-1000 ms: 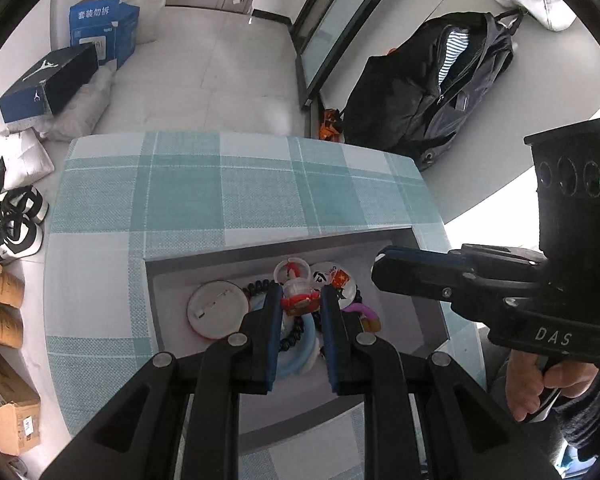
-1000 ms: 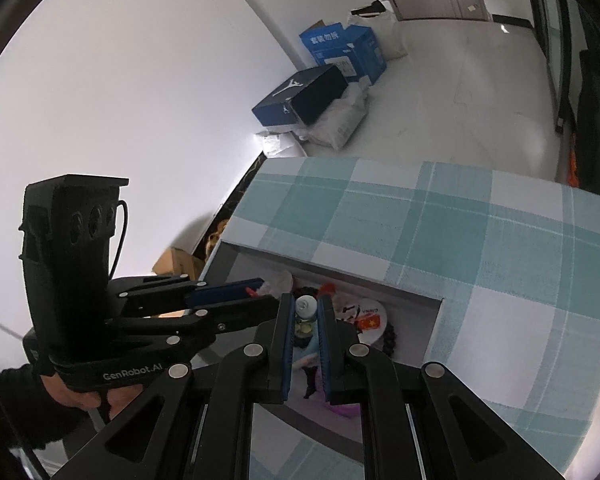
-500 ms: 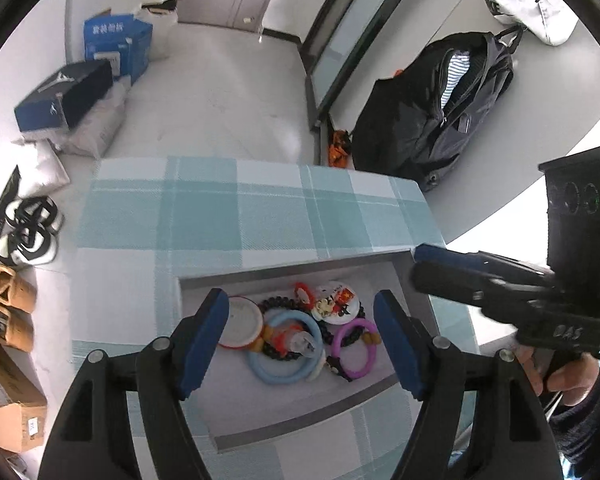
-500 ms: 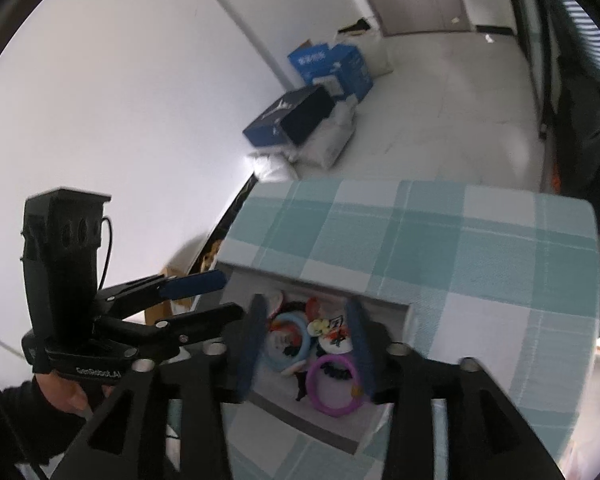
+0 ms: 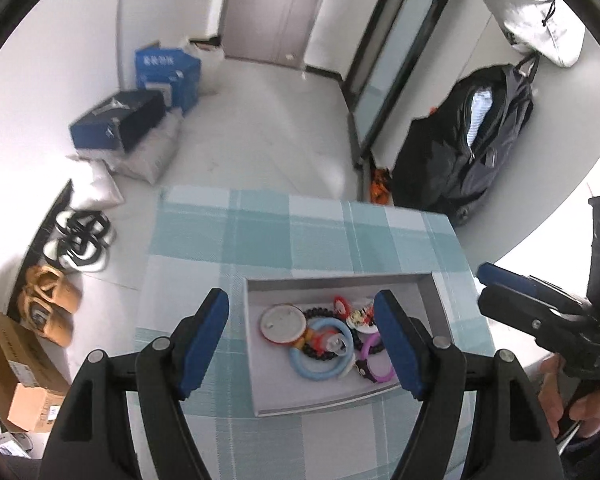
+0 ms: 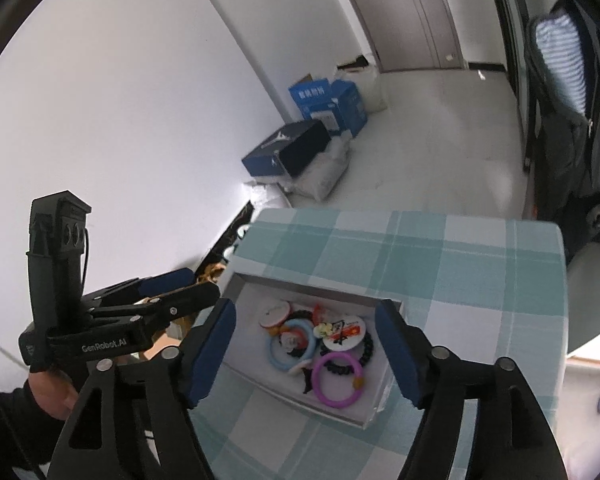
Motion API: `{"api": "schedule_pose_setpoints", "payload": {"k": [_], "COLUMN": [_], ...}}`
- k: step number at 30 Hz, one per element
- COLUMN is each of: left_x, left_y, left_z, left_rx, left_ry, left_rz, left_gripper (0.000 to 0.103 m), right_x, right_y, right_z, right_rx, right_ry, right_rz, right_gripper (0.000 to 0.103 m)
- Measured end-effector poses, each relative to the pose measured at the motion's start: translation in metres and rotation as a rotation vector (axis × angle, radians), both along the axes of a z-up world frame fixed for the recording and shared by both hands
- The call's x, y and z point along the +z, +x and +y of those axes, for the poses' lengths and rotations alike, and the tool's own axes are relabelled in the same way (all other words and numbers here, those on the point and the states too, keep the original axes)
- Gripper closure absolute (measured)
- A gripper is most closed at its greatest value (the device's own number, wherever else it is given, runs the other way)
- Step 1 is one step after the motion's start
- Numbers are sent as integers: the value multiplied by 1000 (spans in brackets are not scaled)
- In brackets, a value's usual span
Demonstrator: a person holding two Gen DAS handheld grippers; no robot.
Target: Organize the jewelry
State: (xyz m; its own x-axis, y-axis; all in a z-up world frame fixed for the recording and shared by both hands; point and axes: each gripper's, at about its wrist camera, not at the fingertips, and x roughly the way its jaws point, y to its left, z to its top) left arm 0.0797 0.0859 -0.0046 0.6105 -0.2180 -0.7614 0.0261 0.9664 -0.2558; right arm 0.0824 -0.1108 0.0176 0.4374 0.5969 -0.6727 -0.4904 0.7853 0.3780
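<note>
A: Starting nearest, what is each claw doing?

B: The left claw (image 5: 302, 344) is hanging wide open with nothing between its blue pads, and the right claw (image 6: 306, 350) is gaping just as wide, also empty. Both are hovering above the counter (image 5: 260, 236), with its teal checked cloth, clear of everything.

A: And the jewelry?

B: It is all sitting in the shallow grey tray (image 5: 340, 282) just beyond the pads. A white round badge (image 5: 283, 323) is lying at the tray's left, a light blue ring (image 5: 320, 350) is overlapping a black beaded bracelet (image 6: 366, 346), and a purple ring (image 6: 337, 378) is lying at the near right corner beside a printed badge (image 6: 342, 332).

A: What could be going wrong from here?

B: I judge the pile is the trouble. The pieces are lying tangled and touching, so a claw closing on one ring may be dragging the beads or a badge along with it. The tray looks light, too; a pad catching its wall could be sliding or tipping it toward the near counter edge.

A: Anything farther out?

B: The two claws are working close together, so they may be bumping over the tray. Beyond the counter, shoes (image 5: 80, 240) and a blue box (image 5: 168, 68) are sitting on the floor, where a flicked piece would be landing.
</note>
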Motion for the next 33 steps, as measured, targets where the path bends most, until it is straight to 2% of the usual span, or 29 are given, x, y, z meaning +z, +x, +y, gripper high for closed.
{"api": "schedule_pose_setpoints", "payload": {"k": [3,10,16,23,30,33], "left_x": [7,17,11,7,7,4], "left_y": [-8,-26,-42,-60,-65,-63], "left_z": [-2,-10,-18,-32,-35,-33], "left_rx": [14,52,74,73,80,104], "left_ry": [27,87,84,114,118,112], "left_rz": [-45,-116,-96,-87,-95,-71], "left_gripper": [32,32,31,31,31,31], "right_x": [7,12,11,1,-4,-5], "right_y": [-9,-26,-50,-73,-83,-85], "right_z": [-3,-10,-21,-20,-24,-24], "right_rx": [-17,-50,-86,-101,-114,-115], "right_ry": [5,15,16,-58,-72,-84], "right_rz": [-27,-43,-64,-83,-85,-88], "right_gripper": [20,18,15,10,7,7]}}
